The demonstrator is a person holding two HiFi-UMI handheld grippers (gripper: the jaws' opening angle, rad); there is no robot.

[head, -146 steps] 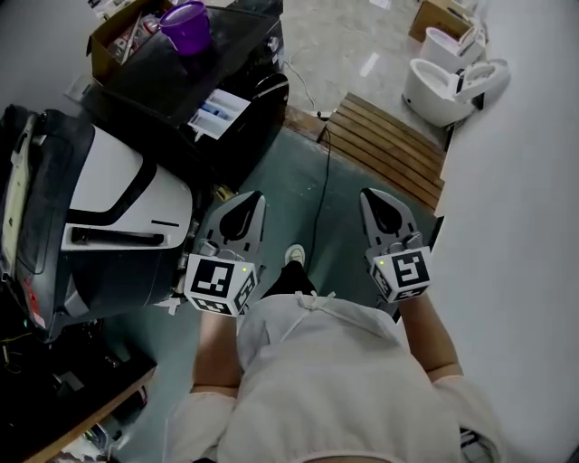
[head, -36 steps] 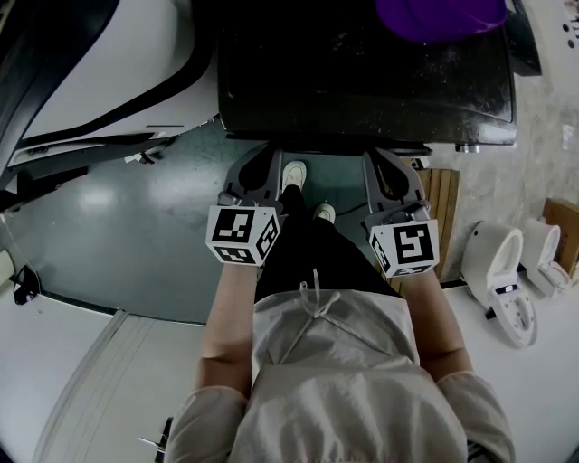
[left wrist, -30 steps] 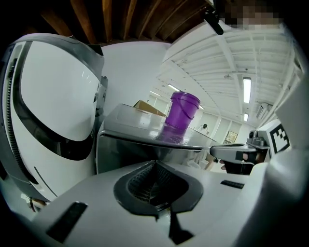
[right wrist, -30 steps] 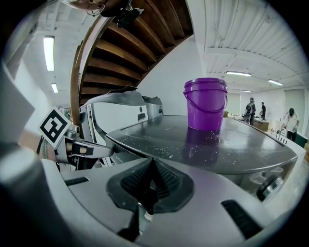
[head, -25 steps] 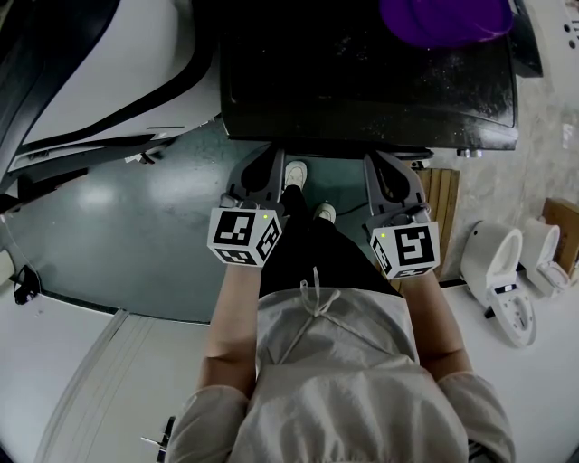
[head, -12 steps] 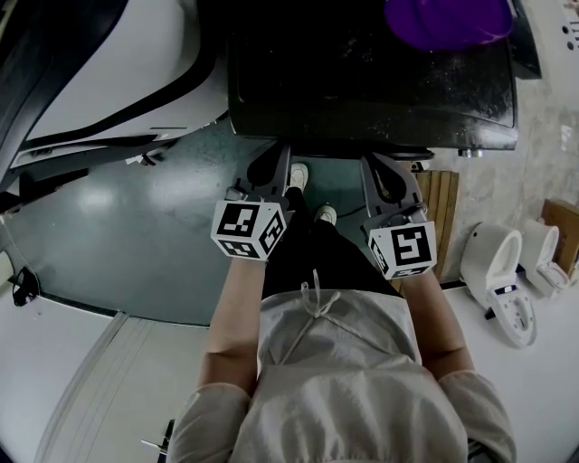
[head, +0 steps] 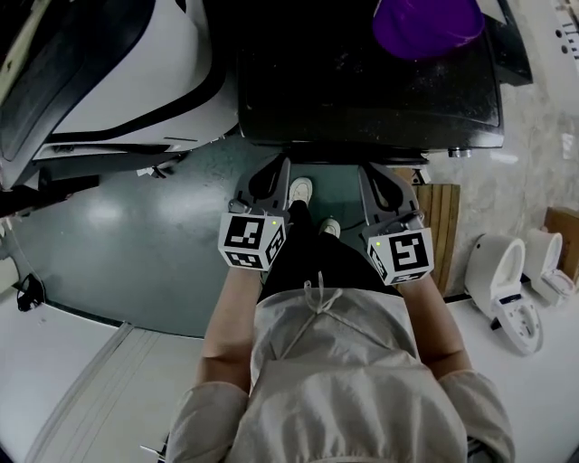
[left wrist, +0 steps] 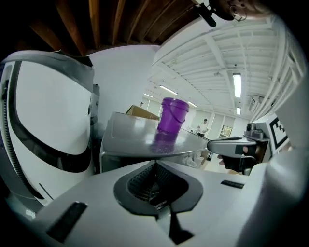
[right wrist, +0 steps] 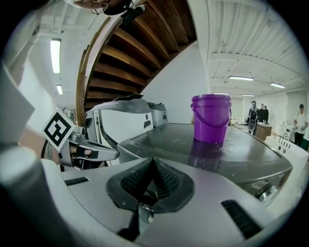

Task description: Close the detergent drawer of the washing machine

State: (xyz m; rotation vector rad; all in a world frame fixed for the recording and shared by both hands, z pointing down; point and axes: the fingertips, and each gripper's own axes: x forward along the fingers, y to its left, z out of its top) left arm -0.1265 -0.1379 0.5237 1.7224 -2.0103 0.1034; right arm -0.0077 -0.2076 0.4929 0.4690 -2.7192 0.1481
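The closing looks not yet begun: left gripper (head: 279,168) and right gripper (head: 369,174), jaws shut on nothing, hover just short of the washer's (head: 362,90) front edge, its drawer out of sight.

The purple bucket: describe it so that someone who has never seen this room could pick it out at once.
Start at the dark flat-topped machine straight ahead of the person, to the right of the large white-and-black appliance. On its top, toward the far right, stands the purple bucket, upright and open. It is the only brightly coloured thing there; all around it is black, white or grey.
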